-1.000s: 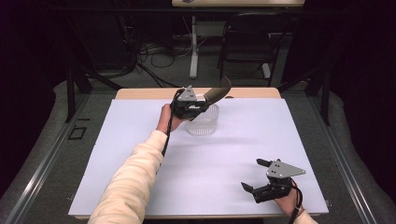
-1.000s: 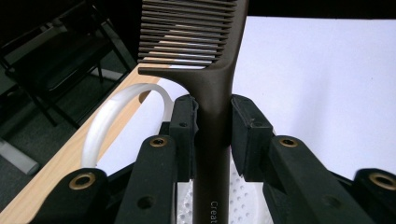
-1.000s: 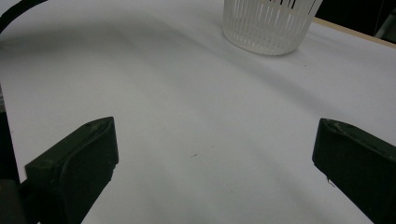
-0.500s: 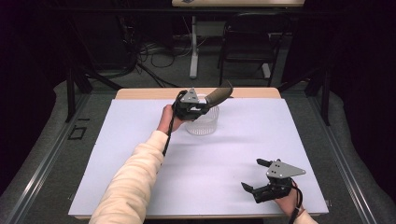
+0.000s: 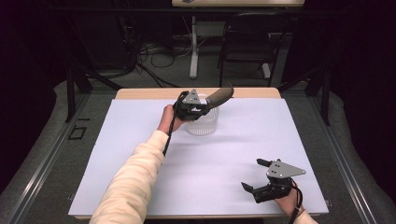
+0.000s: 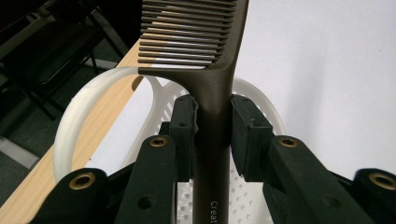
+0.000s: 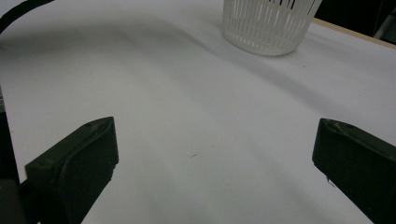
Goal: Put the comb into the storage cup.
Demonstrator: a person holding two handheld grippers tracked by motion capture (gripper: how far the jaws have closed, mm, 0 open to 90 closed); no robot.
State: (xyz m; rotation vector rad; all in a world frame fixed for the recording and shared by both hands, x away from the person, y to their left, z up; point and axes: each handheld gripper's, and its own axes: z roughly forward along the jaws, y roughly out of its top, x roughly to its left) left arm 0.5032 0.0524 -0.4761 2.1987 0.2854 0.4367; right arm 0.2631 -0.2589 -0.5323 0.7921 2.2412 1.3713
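Brown comb (image 6: 212,93) pinched by its handle in left tool (image 5: 203,110), held over white slotted basket (image 5: 202,122) at the far middle of the worktop (image 5: 116,158), right tool (image 5: 254,177) jaws spread wide, empty, well nearer than the basket, to its right

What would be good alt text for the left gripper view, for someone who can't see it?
The left gripper clamps the handle of a dark brown comb between its two black jaws, the teeth pointing away from the camera. Below and behind it stands a white perforated plastic basket on a white table with a wooden edge.
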